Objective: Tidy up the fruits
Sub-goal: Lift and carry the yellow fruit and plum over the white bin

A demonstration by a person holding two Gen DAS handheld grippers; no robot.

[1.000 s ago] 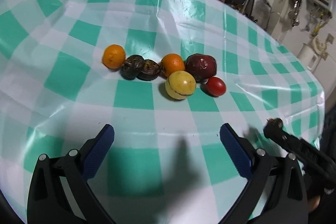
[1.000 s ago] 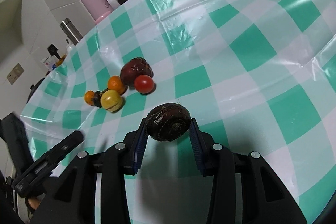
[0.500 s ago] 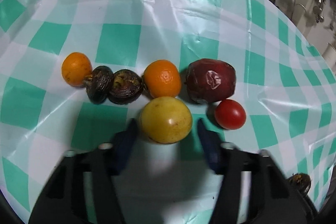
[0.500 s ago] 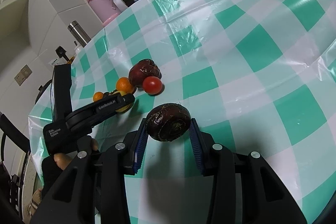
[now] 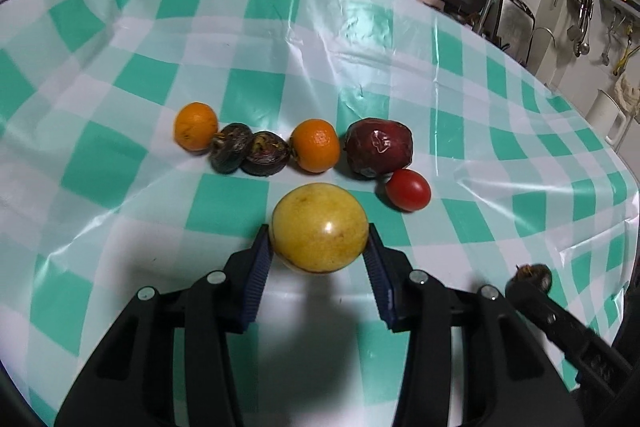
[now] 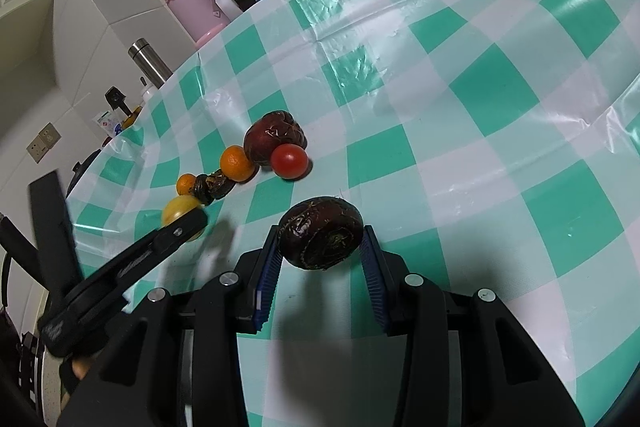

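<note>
Left wrist: yellow fruit (image 5: 319, 227) is being clamped by left gripper (image 5: 318, 259), jaws having just closed on it, near the row on the bench (image 5: 120, 75); smooth round skin is judged liable to squirt out, scattering cherry tomato (image 5: 408, 189) | Right wrist: dark fruit (image 6: 321, 233) is being pinched by right gripper (image 6: 320, 263) above the cloth; slip risked if tilted.

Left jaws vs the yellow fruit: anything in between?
Nothing visible. The left gripper has just closed its jaws, and the pads press on both sides of the yellow fruit. The nearest neighbours, an orange and a red tomato, sit beyond it, apart.
</note>
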